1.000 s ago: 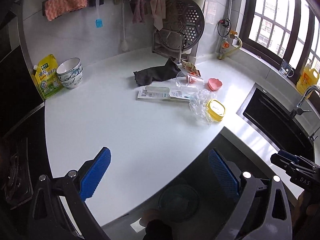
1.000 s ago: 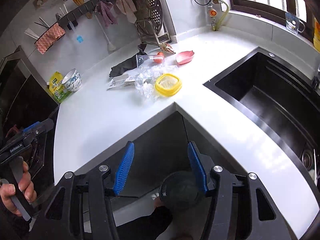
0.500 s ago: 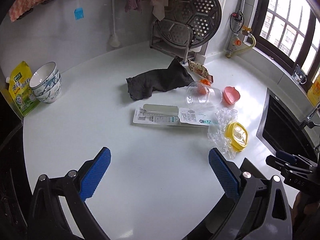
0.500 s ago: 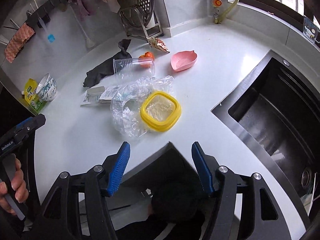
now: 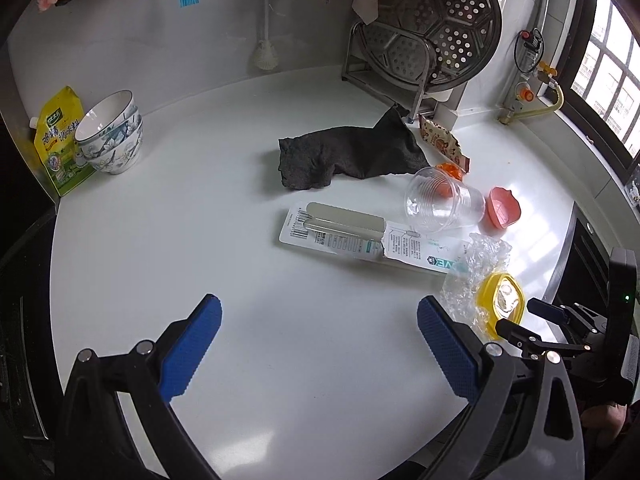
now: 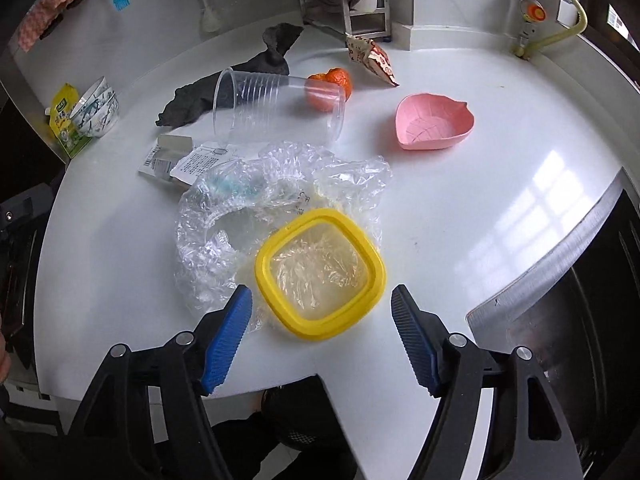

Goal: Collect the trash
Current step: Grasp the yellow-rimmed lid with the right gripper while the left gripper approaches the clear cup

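Observation:
Trash lies scattered on the white counter. Crumpled clear plastic wrap sits under a yellow-rimmed lid. A clear plastic cup lies on its side beside orange peel. There is also a snack wrapper and torn card packaging. My right gripper hovers at the lid's near edge; its jaws are opening and the pads touch nothing. My left gripper is open and empty over bare counter, short of the packaging.
A dark cloth and a pink leaf dish lie among the trash. Stacked bowls and a yellow pouch stand far left. A steamer rack stands at the back. The black sink opens to the right.
Both grippers have come forward and down from beyond the counter's front edge to over the trash. The right jaws have spread wider, and the yellow lid now lies just ahead of them.

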`<state>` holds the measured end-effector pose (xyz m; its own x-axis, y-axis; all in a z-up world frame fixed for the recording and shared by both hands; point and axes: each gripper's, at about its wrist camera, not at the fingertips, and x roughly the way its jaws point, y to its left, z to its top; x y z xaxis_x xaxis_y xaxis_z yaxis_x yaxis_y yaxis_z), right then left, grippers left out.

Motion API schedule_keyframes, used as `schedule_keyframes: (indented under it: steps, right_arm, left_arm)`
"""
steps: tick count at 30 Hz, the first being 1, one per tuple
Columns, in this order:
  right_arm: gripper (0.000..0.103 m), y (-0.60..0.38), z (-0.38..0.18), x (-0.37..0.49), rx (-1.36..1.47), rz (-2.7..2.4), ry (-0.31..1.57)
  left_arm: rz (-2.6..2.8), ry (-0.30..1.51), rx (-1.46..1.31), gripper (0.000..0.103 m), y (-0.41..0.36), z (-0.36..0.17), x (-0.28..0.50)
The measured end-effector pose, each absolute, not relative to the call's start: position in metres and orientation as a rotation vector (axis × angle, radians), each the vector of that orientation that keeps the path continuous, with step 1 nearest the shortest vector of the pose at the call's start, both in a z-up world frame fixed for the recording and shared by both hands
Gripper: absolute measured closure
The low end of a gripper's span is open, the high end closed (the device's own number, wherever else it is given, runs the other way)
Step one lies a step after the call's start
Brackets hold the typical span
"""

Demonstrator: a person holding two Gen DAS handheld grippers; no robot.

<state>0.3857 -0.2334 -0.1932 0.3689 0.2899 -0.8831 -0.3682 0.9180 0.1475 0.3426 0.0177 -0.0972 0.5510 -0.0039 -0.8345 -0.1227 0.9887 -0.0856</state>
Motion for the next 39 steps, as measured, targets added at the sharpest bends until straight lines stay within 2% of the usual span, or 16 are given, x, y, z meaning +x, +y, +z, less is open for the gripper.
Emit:
schedule_keyframes:
  steps: [8,11,24,39]
  right_arm:
    - [0.035,-0.233,-0.201,0.393,-0.112,0.483,1.106]
    - [0.039,-0.24,-0.198,0.393,-0.076,0.5,1.09]
    - [0.039,-0.287,-0.172,0.391,0.124,0.45,1.029]
    - [0.039,-0.347,-0.152,0.387,0.241,0.323,0.98]
  left_arm:
    - [0.092,1.005,-0.142,0.007,0.007,-0.101,0.351]
    - [0.09,1.011,-0.143,0.006,0.004,-0.105,0.355]
    - [0.08,1.036,-0.144,0.006,-0.006,-0.125,0.377]
    - [-0.017,0.959,-0.142,0.006,-0.054,-0.113,0.448]
